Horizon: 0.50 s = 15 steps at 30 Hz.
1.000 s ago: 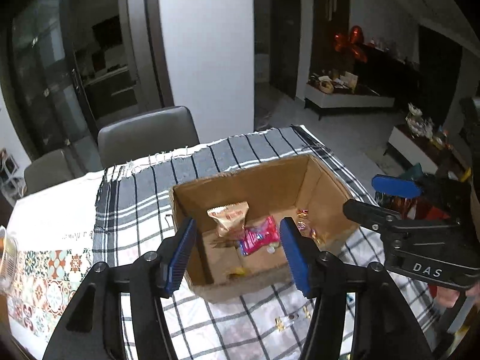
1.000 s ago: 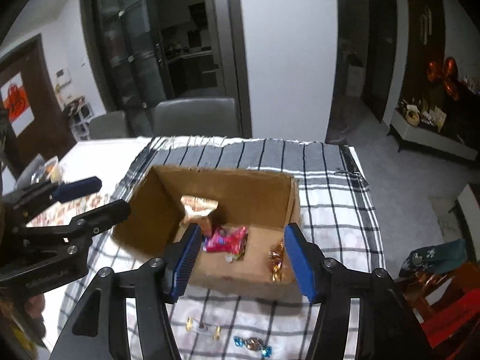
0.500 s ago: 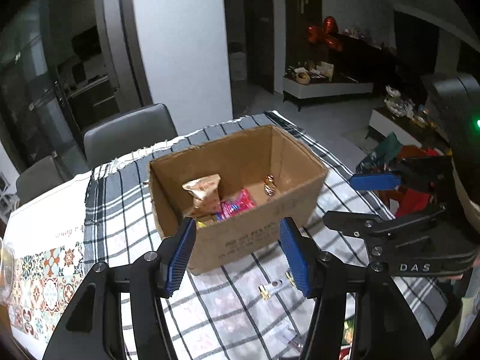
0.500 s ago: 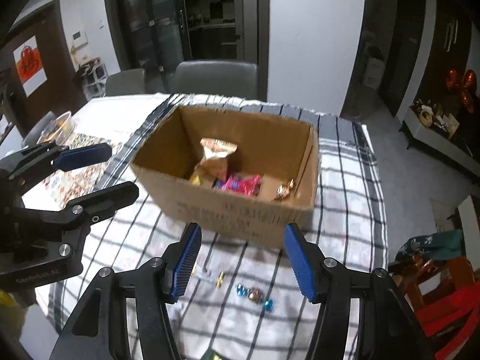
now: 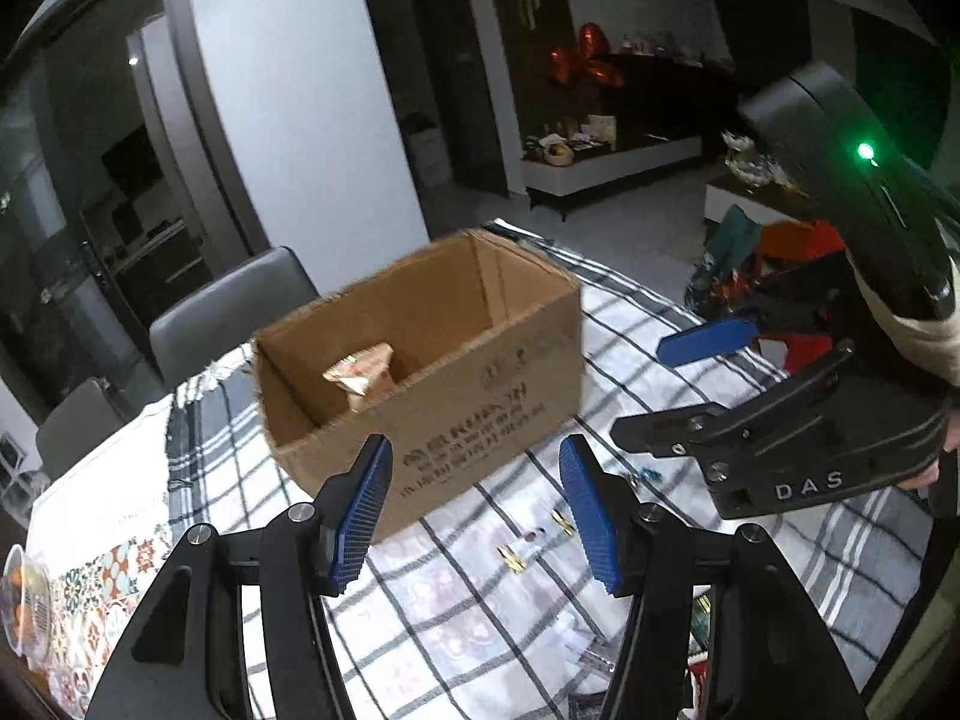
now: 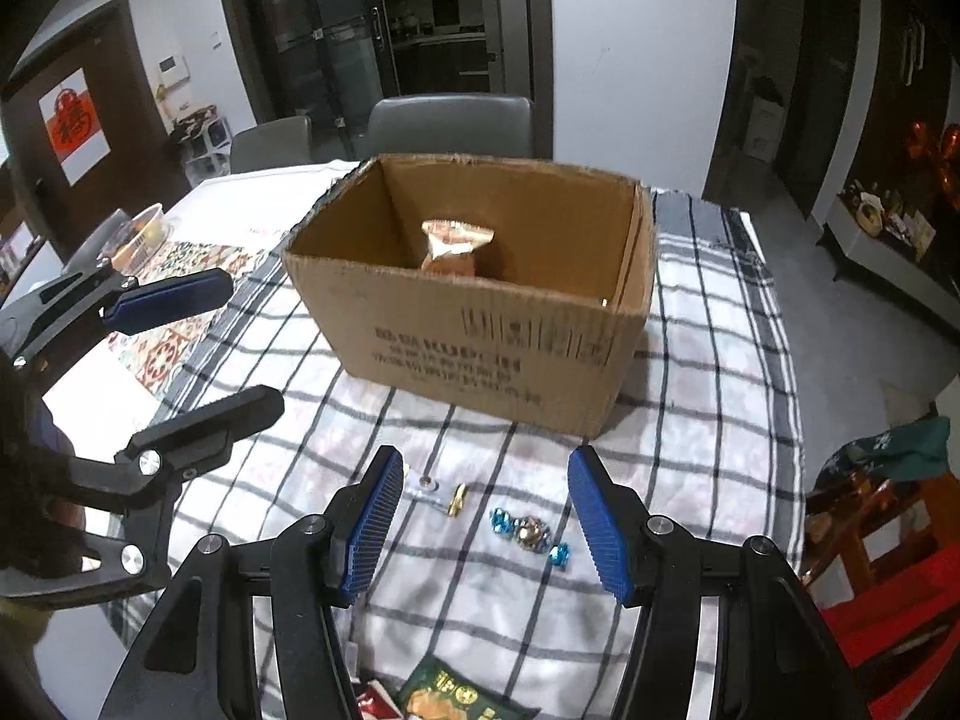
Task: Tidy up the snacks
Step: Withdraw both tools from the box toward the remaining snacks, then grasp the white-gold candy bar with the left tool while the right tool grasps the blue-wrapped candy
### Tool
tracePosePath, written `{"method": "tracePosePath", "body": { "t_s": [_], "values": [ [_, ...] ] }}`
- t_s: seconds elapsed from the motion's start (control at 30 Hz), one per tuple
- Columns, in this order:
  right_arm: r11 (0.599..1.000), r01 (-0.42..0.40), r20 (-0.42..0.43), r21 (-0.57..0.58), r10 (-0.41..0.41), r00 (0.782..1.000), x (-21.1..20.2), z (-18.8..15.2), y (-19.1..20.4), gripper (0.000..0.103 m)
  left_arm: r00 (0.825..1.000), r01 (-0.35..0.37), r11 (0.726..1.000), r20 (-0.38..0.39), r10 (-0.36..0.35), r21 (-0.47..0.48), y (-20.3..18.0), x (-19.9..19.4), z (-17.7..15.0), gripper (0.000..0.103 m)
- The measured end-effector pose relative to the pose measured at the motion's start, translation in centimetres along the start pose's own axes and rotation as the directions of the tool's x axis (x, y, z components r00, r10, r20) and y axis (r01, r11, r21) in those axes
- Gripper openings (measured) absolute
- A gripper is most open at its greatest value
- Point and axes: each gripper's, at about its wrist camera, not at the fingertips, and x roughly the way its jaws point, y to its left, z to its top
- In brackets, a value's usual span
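In the right wrist view, the blue-wrapped candy is lying crosswise, low centre, between the empty, parted right gripper; the left gripper, also parted and empty, is sitting farther off.

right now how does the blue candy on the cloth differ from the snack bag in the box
The blue candy lies flat on the checked cloth, outside the box; the snack bag stands upright inside it. The candy is small with shiny blue twisted ends; the bag is bigger, tan and crimped on top. Neither is held.

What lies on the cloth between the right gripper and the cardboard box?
In the right wrist view, a blue-wrapped candy and a gold-ended candy lie between right gripper and cardboard box.
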Motion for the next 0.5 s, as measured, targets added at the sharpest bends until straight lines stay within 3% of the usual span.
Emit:
{"method": "tracePosePath", "body": {
  "t_s": [0.5],
  "values": [
    [1.0,0.007,-0.095,-0.008,-0.008,0.995,4.4,-4.5,-1.0,0.058,0.992,0.094,0.994,-0.093,-0.089,0.05,-2.7,4.6,-4.0,0.057]
  ]
}}
